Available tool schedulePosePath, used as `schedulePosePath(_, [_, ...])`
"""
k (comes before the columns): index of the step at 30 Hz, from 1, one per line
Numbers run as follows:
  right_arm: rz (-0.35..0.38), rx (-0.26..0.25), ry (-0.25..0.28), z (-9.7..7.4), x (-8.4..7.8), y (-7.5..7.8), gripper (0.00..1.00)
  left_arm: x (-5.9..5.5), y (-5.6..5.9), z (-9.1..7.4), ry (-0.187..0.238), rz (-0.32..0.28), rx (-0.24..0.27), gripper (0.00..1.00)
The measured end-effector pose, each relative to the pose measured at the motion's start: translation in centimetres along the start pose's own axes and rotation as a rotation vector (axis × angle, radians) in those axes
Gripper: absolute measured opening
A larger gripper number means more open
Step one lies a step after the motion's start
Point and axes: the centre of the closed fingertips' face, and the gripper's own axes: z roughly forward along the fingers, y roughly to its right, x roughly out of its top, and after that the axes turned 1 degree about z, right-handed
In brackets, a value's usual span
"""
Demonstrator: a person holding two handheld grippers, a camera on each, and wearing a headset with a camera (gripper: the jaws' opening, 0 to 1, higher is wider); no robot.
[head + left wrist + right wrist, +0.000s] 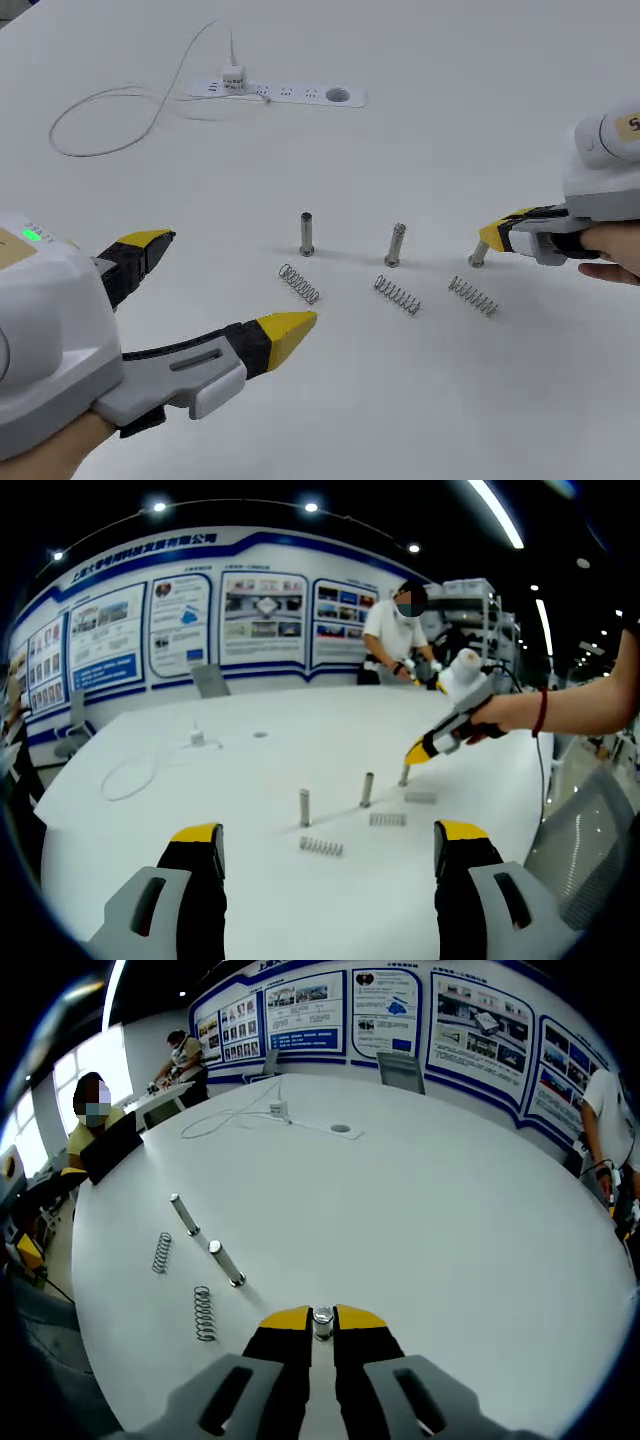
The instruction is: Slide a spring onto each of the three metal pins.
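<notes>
Rightmost pin (478, 256) is clamped near its top between the shut jaws of the right gripper (322, 1314) and leans at a tilt. The nearest spring (473, 296) lies flat just below it in the head view, its long axis slanting toward lower right. The left gripper (232, 280), jaws wide apart, hovers at lower left, closest to the leftmost spring (299, 284). The left pin (307, 233) and middle pin (395, 244) stand free. The table (420, 140) is bare around them, with the power strip (290, 93) well apart at the top.

Wall banner (140, 558): Chinese characters, were too small to read.
Yellow sticker (631, 125) on right hand-held gripper (490, 237): was cut off, illegible.
</notes>
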Motion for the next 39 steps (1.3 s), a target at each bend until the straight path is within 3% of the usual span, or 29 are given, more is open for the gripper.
schedulePosePath(22, [-0.022, -0.002, -0.034, -0.1, -0.5, -0.1, 0.10, -0.3, 0.6, 0.3, -0.022, 0.015, -0.030, 0.92])
schedulePosePath(29, [-0.007, 0.007, 0.001, -0.6, 0.0, -0.4, 0.22, -0.3, 0.6, 0.3, -0.026, 0.013, -0.034, 0.94])
schedulePosePath(39, [-0.009, 0.009, 0.049, -2.0, 1.0, -0.8, 0.28, 0.0, 0.4, 0.1, -0.022, -0.002, -0.034, 0.96])
